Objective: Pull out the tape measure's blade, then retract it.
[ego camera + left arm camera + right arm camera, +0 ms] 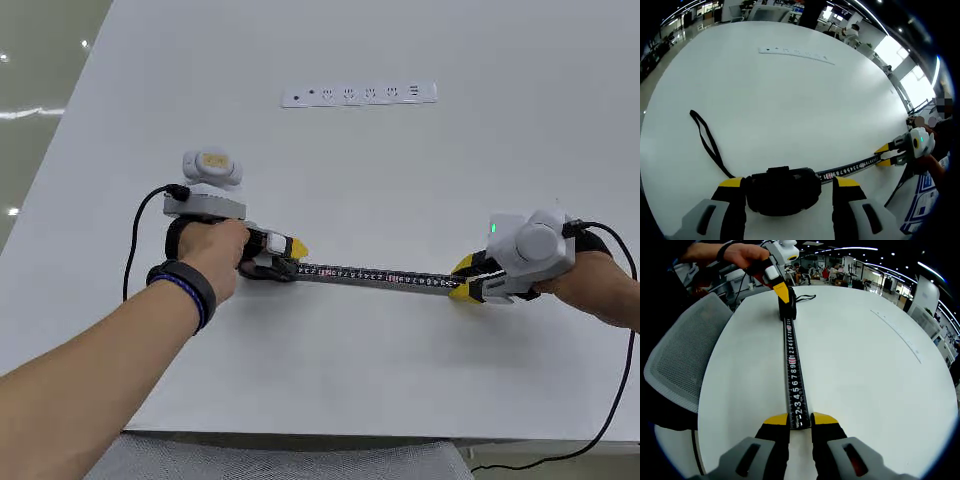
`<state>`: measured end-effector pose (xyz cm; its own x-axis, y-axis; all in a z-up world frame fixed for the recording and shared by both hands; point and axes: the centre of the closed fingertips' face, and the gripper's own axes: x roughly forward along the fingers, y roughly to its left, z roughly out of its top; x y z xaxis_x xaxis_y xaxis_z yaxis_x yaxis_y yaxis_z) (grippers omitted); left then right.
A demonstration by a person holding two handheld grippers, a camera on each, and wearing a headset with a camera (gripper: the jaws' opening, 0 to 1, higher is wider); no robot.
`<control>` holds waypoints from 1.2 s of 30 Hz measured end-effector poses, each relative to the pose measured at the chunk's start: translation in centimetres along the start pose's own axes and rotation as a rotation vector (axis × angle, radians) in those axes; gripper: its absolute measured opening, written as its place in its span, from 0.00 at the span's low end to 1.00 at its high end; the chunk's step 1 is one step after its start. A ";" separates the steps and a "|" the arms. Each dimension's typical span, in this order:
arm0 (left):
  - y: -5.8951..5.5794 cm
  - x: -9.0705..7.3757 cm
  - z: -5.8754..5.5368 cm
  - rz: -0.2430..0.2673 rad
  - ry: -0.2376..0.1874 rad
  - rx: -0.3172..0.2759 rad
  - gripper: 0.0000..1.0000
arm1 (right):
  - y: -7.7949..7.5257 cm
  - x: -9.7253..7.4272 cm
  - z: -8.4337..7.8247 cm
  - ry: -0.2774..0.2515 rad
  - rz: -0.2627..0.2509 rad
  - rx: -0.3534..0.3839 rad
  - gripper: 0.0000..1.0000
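Our left gripper pinches the tape measure case, our right gripper the blade, marked 1–9. Open table surrounds the blade.

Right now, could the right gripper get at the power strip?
Probably not yet: the right gripper is shut on the blade, the left gripper on the case. Nothing on the table stands between the right gripper and the power strip, so after release, likely yes.

Your blue-edged black wristband sits at eight o'clock, head view. Your left gripper and right gripper are pale grey, yellow-tipped, each trailing a black cable.
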<state>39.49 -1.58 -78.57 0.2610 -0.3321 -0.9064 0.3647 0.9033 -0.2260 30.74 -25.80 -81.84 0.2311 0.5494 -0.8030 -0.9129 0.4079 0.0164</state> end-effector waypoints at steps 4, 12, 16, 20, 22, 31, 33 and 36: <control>0.3 0.3 0.1 0.029 0.002 -0.009 0.65 | 0.0 0.0 0.0 -0.003 -0.003 0.004 0.15; 0.8 0.7 0.0 0.060 0.018 0.000 0.61 | 0.0 0.0 -0.1 -0.012 -0.006 0.010 0.15; 0.8 0.8 -0.1 0.068 0.015 0.009 0.62 | 0.1 -0.1 -0.1 -0.021 -0.004 0.015 0.15; 0.8 0.6 0.0 0.088 -0.025 0.007 0.61 | 0.2 -0.1 0.0 -0.018 -0.005 0.011 0.15; 0.8 0.5 0.1 0.090 -0.054 0.011 0.60 | 0.2 -0.1 0.0 -0.016 -0.005 0.010 0.15; 0.9 0.6 0.2 0.087 -0.071 0.027 0.59 | 0.1 0.0 -0.1 -0.007 -0.012 -0.010 0.15; 0.9 0.6 0.2 0.087 -0.069 0.030 0.59 | 0.2 -0.1 0.0 -0.001 -0.019 -0.014 0.15; 0.9 0.6 0.2 0.088 -0.064 0.031 0.59 | 0.1 0.0 0.1 0.005 -0.025 -0.028 0.15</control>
<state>40.18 -1.01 -79.29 0.3500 -0.2692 -0.8972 0.3648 0.9214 -0.1342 30.71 -25.73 -81.79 0.2521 0.5356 -0.8060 -0.9158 0.4012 -0.0199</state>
